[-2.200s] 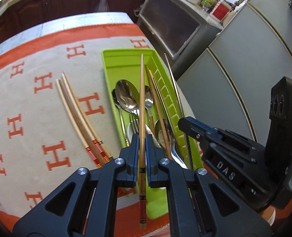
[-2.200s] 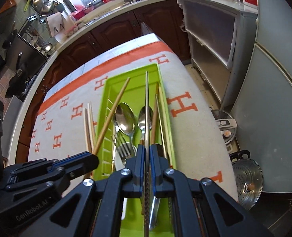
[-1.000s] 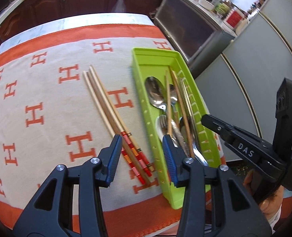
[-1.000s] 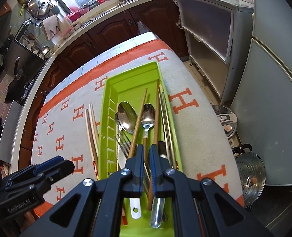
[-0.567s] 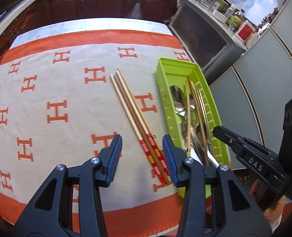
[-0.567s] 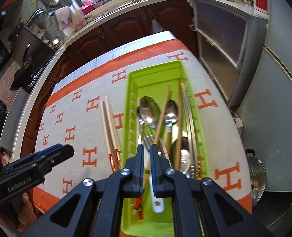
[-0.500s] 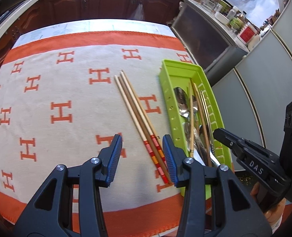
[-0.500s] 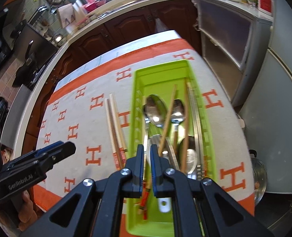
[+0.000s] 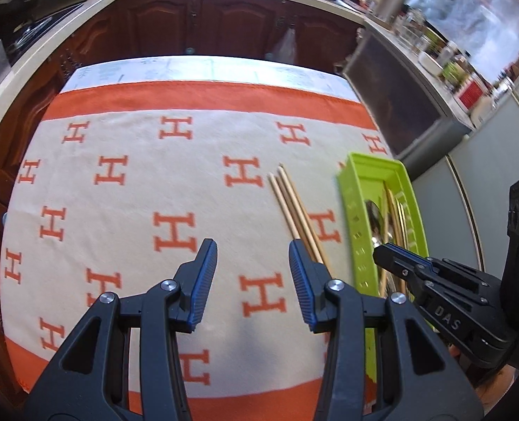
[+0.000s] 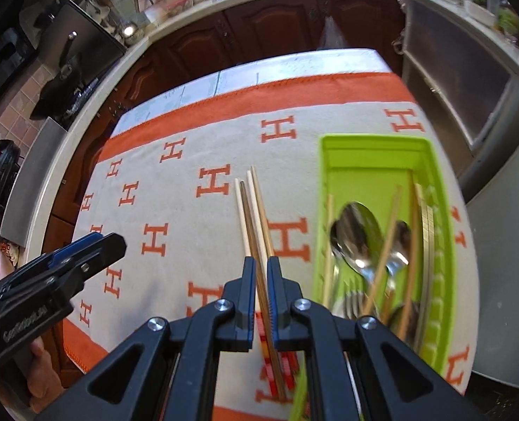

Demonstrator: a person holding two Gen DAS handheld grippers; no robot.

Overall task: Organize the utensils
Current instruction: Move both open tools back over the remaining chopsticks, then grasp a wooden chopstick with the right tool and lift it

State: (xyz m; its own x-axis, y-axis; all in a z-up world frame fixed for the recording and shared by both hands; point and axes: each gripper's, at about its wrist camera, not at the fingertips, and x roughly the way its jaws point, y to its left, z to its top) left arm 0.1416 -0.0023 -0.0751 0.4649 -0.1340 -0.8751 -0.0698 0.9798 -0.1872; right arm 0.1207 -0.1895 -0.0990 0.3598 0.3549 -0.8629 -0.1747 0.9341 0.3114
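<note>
A green utensil tray (image 10: 371, 140) lies at the right of the H-patterned cloth and holds spoons (image 10: 357, 235), a fork, wooden chopsticks (image 10: 385, 263) and metal chopsticks (image 10: 426, 231). Left of the tray (image 9: 361, 245), three wooden chopsticks (image 10: 248, 203) with red-patterned ends lie side by side on the cloth. My right gripper (image 10: 262, 263) hangs above their near ends, shut and holding nothing. My left gripper (image 9: 253, 245) is open and empty over bare cloth, just left of those chopsticks (image 9: 291, 207). Each gripper shows in the other's view: the right gripper (image 9: 399, 263) and the left gripper (image 10: 94, 245).
The orange-bordered cloth (image 9: 136, 193) covers the table, whose far edge meets dark wooden cabinets (image 9: 206, 21). A steel cabinet (image 10: 470, 80) stands past the table's right edge. A hand (image 10: 38, 368) holds the left gripper at the near left corner.
Both grippers let go of the chopsticks they held over the tray, then moved left. The tray has slid to the right in both views; the right gripper now hangs over the loose chopsticks.
</note>
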